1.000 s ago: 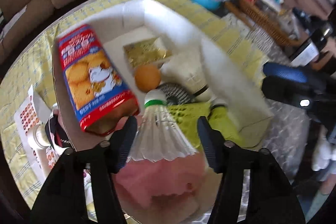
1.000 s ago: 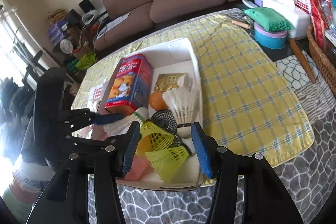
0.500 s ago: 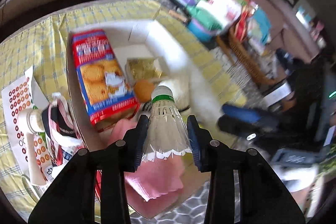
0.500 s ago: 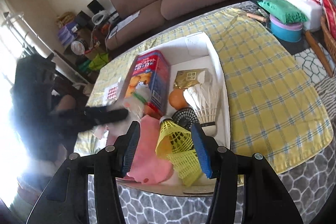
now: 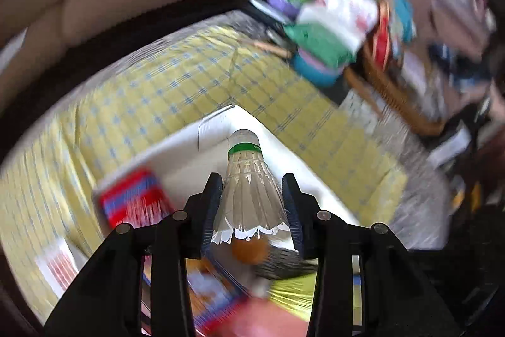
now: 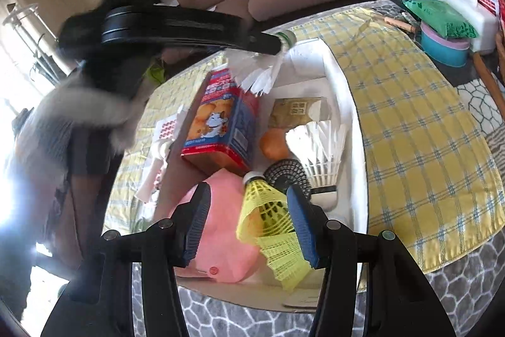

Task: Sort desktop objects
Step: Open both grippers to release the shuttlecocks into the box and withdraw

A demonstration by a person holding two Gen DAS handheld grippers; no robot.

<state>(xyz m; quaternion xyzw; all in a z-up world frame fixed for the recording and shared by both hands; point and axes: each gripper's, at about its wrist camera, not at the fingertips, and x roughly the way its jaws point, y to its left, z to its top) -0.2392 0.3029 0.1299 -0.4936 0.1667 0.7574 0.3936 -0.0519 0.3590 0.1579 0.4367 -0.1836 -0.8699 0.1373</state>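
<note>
My left gripper (image 5: 251,179) is shut on a white feather shuttlecock (image 5: 249,198) with a green band, cork pointing forward, held in the air over the far end of the white box (image 5: 303,166). The right wrist view shows that same left gripper (image 6: 271,45) high above the box with the shuttlecock (image 6: 262,75) in it. My right gripper (image 6: 247,191) stands open low over the near end of the box (image 6: 339,103). Two yellow plastic shuttlecocks (image 6: 265,207) lie just under its right finger, not gripped.
The box also holds a red and blue biscuit carton (image 6: 217,122), a pink object (image 6: 221,229), an orange ball (image 6: 273,144), a second white shuttlecock (image 6: 318,147), a black mesh piece (image 6: 285,172) and a gold packet (image 6: 295,111). Containers (image 6: 442,21) crowd the far right of the yellow checked cloth (image 6: 410,116).
The left gripper closed on the white shuttlecock, lifted it out of the box and swung it toward the far end. The right gripper edged slightly closer to the yellow shuttlecocks.
</note>
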